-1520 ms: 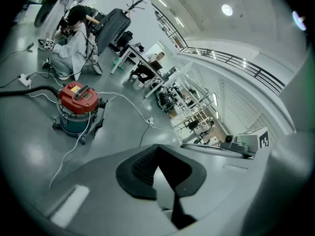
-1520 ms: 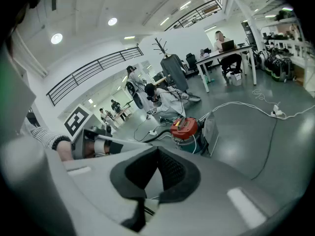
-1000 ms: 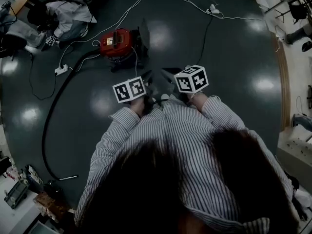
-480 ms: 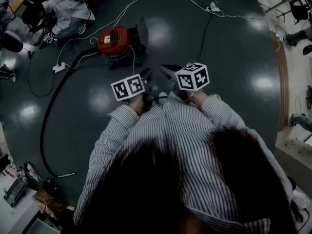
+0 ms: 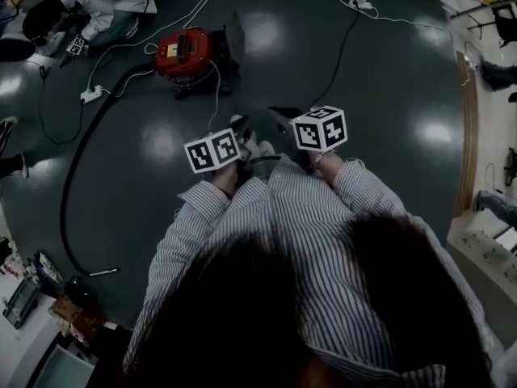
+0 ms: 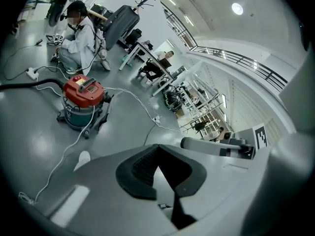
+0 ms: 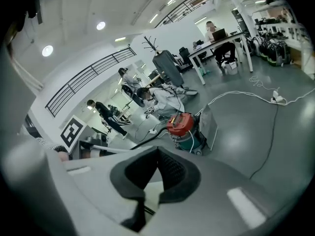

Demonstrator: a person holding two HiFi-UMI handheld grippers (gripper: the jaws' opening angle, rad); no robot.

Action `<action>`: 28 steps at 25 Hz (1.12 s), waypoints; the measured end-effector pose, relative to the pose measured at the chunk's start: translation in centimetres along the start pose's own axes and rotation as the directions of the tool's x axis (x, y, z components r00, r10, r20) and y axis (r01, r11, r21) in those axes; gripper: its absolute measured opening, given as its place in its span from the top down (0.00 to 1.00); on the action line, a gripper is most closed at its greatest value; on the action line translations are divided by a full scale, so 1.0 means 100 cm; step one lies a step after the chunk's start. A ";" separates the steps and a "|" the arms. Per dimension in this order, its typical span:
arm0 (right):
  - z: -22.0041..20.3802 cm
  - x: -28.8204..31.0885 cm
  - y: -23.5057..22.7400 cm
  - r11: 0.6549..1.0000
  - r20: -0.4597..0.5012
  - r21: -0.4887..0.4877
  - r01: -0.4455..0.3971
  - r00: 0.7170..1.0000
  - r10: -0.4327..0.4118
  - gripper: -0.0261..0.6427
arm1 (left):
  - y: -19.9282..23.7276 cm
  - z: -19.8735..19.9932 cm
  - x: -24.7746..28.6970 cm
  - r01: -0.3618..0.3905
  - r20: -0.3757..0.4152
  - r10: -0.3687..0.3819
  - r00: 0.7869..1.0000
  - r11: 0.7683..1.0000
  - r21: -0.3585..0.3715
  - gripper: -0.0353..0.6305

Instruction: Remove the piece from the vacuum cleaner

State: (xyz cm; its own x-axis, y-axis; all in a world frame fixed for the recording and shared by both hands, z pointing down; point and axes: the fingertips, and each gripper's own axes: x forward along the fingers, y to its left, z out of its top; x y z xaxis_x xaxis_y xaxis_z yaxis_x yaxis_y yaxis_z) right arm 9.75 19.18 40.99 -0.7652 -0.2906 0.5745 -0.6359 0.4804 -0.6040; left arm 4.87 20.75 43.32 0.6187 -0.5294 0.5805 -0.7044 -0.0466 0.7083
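Left claw (image 6: pixel 156 146) and right claw (image 7: pixel 157 149) are both pressed together and empty, well short of the red vacuum cleaner (image 5: pixel 184 52) on the floor (image 5: pixel 388 71). Likely the approach step. Next, reach the cleaner and spread a claw.

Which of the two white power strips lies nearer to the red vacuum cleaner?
The power strip beside the black hose, at the head view's left; the other strip lies farther off.
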 end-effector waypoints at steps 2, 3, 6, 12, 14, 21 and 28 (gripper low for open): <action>0.005 0.013 -0.002 1.000 -0.021 0.002 -0.006 1.000 0.006 0.96 | 0.010 0.007 0.004 -0.009 -0.008 0.009 1.000 1.000 -0.007 0.94; 0.007 0.021 -0.004 1.000 -0.031 0.000 -0.006 1.000 0.006 0.96 | 0.017 0.012 0.007 -0.014 -0.011 0.014 1.000 1.000 -0.017 0.94; 0.023 0.042 -0.015 1.000 -0.045 -0.009 0.015 0.999 -0.015 0.96 | 0.035 0.031 0.018 -0.014 -0.016 0.013 1.000 0.998 -0.061 0.94; 0.088 0.085 -0.047 0.998 -0.037 0.012 0.067 0.997 -0.066 0.96 | 0.057 0.103 0.042 0.001 -0.029 -0.002 1.000 0.999 -0.040 0.94; 0.107 0.102 -0.052 0.997 -0.040 0.023 0.070 0.997 -0.069 0.96 | 0.066 0.125 0.047 -0.003 -0.043 0.003 0.999 1.000 -0.018 0.94; 0.154 0.157 -0.068 0.993 -0.057 0.104 0.058 0.997 -0.053 0.96 | 0.102 0.162 0.068 -0.025 -0.116 0.028 0.993 0.999 0.020 0.94; 0.159 0.202 -0.098 0.993 -0.142 0.107 0.047 0.989 -0.032 0.95 | 0.135 0.177 0.101 -0.061 -0.102 0.059 0.993 0.998 -0.023 0.94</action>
State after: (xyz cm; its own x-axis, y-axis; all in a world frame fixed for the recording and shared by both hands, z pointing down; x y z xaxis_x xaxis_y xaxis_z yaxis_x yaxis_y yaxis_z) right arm -1.09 -4.54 49.69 -0.7226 -0.1847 0.6661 -0.6784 0.3747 -0.6320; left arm -4.52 -0.24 51.60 0.6086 -0.4418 0.6591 -0.7328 0.0058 0.6805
